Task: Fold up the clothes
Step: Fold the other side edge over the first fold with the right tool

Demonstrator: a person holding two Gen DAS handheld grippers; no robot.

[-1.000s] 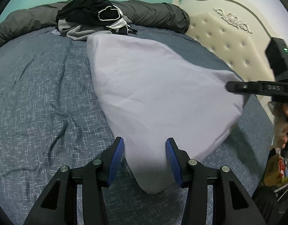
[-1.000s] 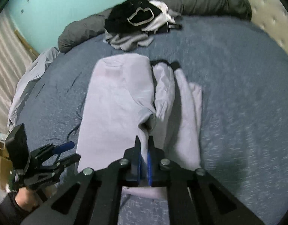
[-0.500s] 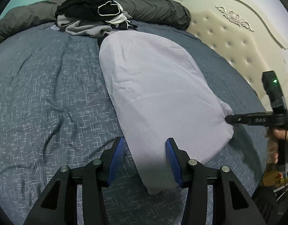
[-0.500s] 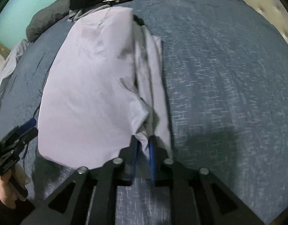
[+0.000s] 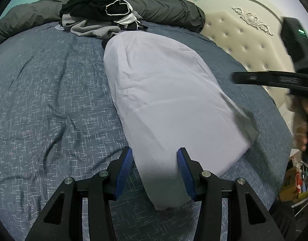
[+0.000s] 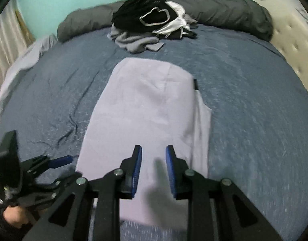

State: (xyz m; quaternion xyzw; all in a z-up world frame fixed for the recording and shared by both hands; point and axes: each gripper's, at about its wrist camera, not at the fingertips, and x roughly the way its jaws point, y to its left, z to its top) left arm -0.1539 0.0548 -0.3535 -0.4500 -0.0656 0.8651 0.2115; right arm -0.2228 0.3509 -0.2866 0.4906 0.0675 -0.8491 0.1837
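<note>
At the bottom of the left wrist view the left gripper (image 5: 154,166) hangs over the near end of the lavender garment (image 5: 166,100); its blue fingers (image 5: 125,172) stand apart on either side of the cloth's near corner, parted with nothing pinched, and whether they brush the fabric I cannot tell. In the right wrist view the right gripper (image 6: 153,166) sits low in the frame above the same lavender garment (image 6: 146,108); its jaws have just been opening, a clear gap now shows between the fingers (image 6: 137,166), and the cloth lies flat beneath them, not clamped. The left gripper shows again at the lower left of that view (image 6: 53,161), and the right one juts in from the right edge of the left wrist view (image 5: 240,78), blurred. The garment lies folded lengthwise in the middle of the bed (image 5: 43,100), on its blue-grey flecked cover, with a narrower strip of cloth sticking out along its right side in the right wrist view. Beyond it, in the upper centre, a pile of black, white and grey clothes (image 6: 152,22) rests against a rolled dark grey duvet (image 6: 224,10); a cream tufted headboard (image 5: 244,40) fills the upper right.
</note>
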